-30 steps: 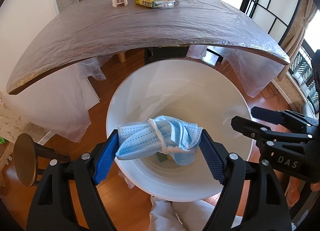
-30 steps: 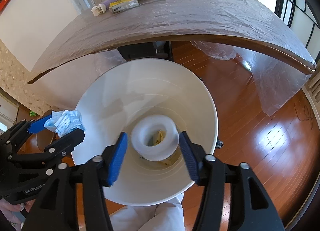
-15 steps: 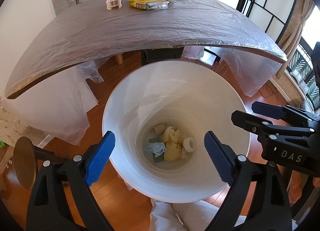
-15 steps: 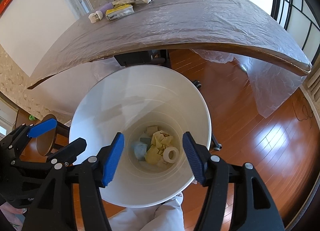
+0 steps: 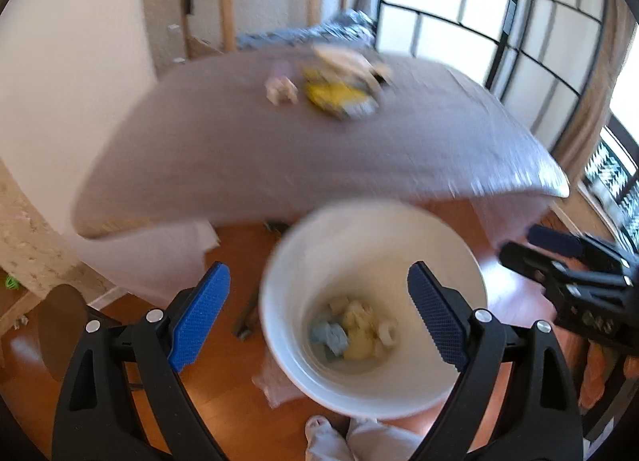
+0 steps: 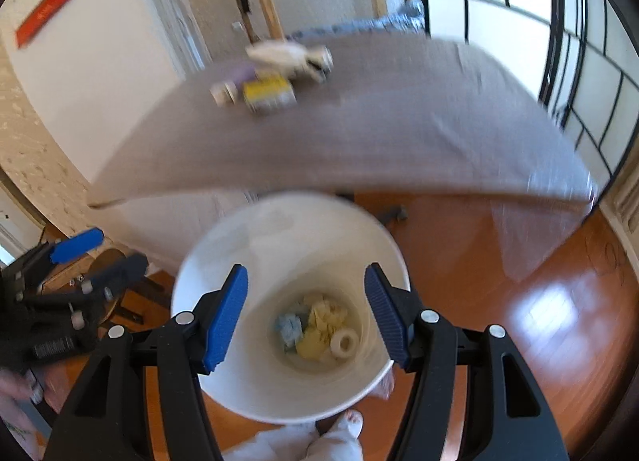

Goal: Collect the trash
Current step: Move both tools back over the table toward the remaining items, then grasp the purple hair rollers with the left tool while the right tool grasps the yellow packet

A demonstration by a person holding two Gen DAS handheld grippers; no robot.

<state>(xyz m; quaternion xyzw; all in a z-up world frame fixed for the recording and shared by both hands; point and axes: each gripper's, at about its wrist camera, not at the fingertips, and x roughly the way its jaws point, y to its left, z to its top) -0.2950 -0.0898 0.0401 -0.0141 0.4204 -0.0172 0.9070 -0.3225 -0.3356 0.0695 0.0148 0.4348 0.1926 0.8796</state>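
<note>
Left wrist view: left gripper (image 5: 317,315), jaws spread wide and holding nothing, above a white bucket (image 5: 459,257) that stands on the wooden floor (image 5: 223,401). At the bucket's bottom: a blue face mask (image 5: 329,335), crumpled yellowish paper (image 5: 359,331), a white tape roll (image 5: 387,333). Right gripper (image 5: 559,251) at the right edge, beside the bucket.

Right wrist view: right gripper (image 6: 305,315), jaws wide apart and empty, over the same bucket (image 6: 279,221). Contents: face mask (image 6: 289,327), yellowish paper (image 6: 321,325), tape roll (image 6: 345,343), all lying together. Left gripper (image 6: 96,253) at left, jaws parted.

Tabletop (image 6: 379,133), covered in clear plastic sheet, behind the bucket. On its far side, blurred: a yellow packet (image 6: 269,93), a small white item (image 6: 223,92), a white bag (image 6: 287,54). All well apart from the bucket.
</note>
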